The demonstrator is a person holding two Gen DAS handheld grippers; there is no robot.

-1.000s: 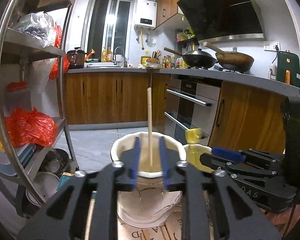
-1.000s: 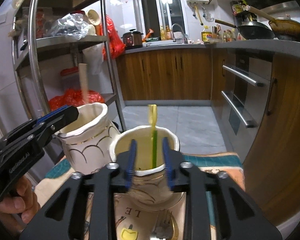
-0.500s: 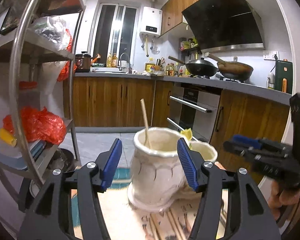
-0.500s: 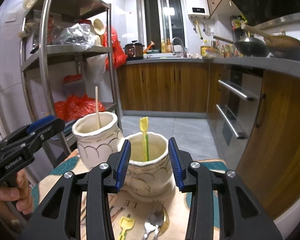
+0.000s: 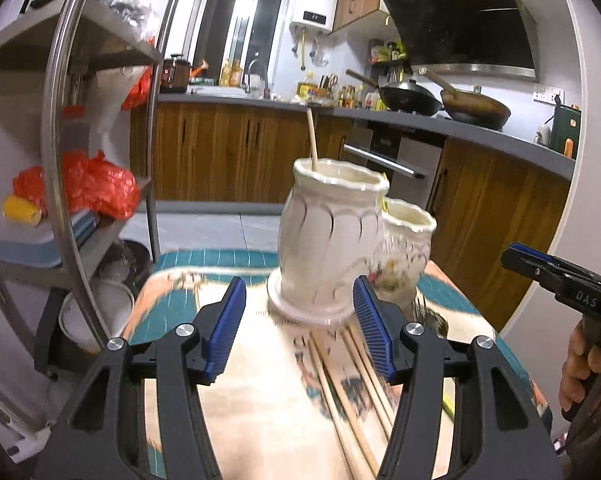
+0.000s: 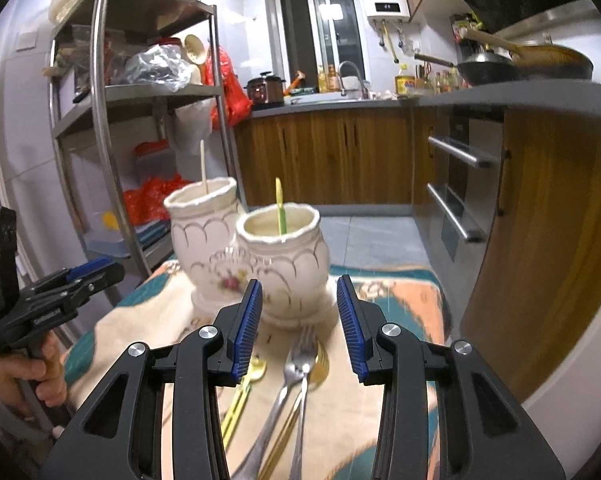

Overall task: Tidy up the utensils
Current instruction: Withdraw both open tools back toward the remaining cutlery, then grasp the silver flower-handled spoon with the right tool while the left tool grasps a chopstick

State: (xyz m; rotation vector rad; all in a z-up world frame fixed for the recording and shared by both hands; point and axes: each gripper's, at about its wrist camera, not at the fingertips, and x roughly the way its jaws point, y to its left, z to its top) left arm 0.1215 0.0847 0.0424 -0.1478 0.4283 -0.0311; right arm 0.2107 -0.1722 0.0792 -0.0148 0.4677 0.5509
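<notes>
A tall white vase [image 5: 328, 240] holds one wooden chopstick [image 5: 311, 136]. Just right of it a shorter white vase [image 6: 288, 264] holds a yellow-green utensil [image 6: 279, 208]. My left gripper [image 5: 298, 320] is open in front of the tall vase, with nothing between its pads. More chopsticks [image 5: 348, 392] lie on the cloth under it. My right gripper [image 6: 298, 320] is open before the short vase, above a steel fork [image 6: 296, 364], a gold spoon [image 6: 320, 364] and a yellow spoon [image 6: 244, 380]. Nothing is held.
A patterned cloth [image 6: 400, 308] covers the small table. A steel shelf rack [image 6: 100, 120] with bags and boxes stands at the left. Wooden cabinets and an oven [image 6: 460, 184] run along the right and back. A hand [image 6: 24, 376] grips the left gripper's handle.
Both grippers have pulled back from the vases and opened wider. The left let go of the chopstick in the tall vase, the right let go of the yellow-green utensil in the short one.
</notes>
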